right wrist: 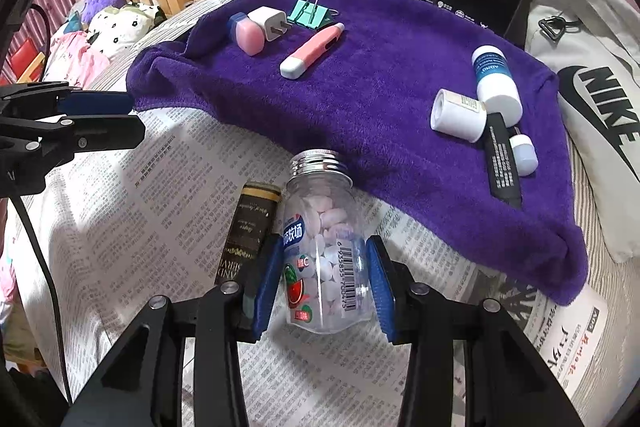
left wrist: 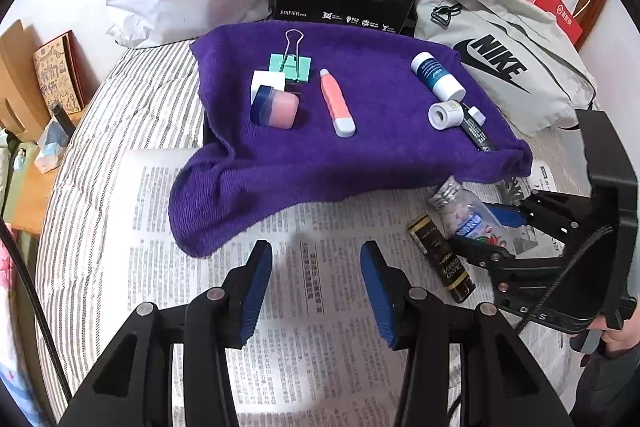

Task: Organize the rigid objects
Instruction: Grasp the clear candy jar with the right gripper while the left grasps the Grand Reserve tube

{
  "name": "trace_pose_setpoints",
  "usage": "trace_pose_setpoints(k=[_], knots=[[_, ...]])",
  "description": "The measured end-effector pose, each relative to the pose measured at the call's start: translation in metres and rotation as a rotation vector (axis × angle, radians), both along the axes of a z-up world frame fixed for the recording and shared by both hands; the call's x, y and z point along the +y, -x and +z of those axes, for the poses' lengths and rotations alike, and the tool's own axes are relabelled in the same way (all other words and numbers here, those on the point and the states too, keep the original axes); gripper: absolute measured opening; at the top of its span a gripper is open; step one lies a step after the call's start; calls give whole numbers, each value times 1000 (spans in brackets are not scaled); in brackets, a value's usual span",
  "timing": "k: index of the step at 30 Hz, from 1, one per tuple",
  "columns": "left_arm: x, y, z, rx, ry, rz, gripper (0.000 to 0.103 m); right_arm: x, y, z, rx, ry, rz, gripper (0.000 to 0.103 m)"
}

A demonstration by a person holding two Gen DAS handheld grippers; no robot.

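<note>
The clear plastic bottle of pale tablets with a ribbed silver screw cap (right wrist: 324,251) is seen lying on its side on the printed newspaper (right wrist: 140,227), just short of the near edge of the purple terry towel (right wrist: 360,67). Its long axis runs straight away from the right gripper (right wrist: 324,279), cap end pointing toward the towel and base end toward the wrist. The blue-padded fingers (right wrist: 266,287) are set on either side of the bottle's lower body, so the jaws cross its axis squarely. Contact appears to be made on both flanks, though the curved transparent wall leaves it hard to tell whether the pads are pressing firmly or only touching.

A dark rectangular box with gold lettering (right wrist: 248,227) lies just beside the bottle on its left, roughly parallel to it and close to the left-side finger, which could be nudged in any sideways shift.

The left gripper (left wrist: 316,291) is held over bare newspaper with its jaws partly apart and nothing between them; the bottle lies well off to its right. The right hand is therefore plainly the nearer one, and the towel, where the other small items are already laid out, lies directly ahead along the bottle's axis.
</note>
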State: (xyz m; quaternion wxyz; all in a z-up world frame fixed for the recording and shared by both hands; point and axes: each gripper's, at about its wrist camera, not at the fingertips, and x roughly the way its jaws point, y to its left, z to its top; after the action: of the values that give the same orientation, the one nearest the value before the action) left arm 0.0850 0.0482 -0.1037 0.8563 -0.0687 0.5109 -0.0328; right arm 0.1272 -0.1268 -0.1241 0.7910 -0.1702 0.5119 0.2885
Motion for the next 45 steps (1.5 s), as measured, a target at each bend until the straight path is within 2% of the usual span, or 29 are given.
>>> trace_pose_setpoints(k=[10,22,25,29,37,45], knots=[[-17,3,-9,18,17,-3,44,-48,27,16,-30,-26,-113,41],[-75,-17,-23,40,61,-45,44,-118,46,36,-93,-100,-321,40],[-88,-22,-26,48,40,-60,45,-127,48,37,-99,-101,-345,39],[-104,-27,-27,32,-45,-63,48,-133,48,34,-100,-107,-360,39],[-104,-15,-28,13,-175,-100,50,-135,49,33,-94,-131,-367,39],[-66,-2,-27,7,-131,-53,51,-136,50,26,-60,-154,-367,39]])
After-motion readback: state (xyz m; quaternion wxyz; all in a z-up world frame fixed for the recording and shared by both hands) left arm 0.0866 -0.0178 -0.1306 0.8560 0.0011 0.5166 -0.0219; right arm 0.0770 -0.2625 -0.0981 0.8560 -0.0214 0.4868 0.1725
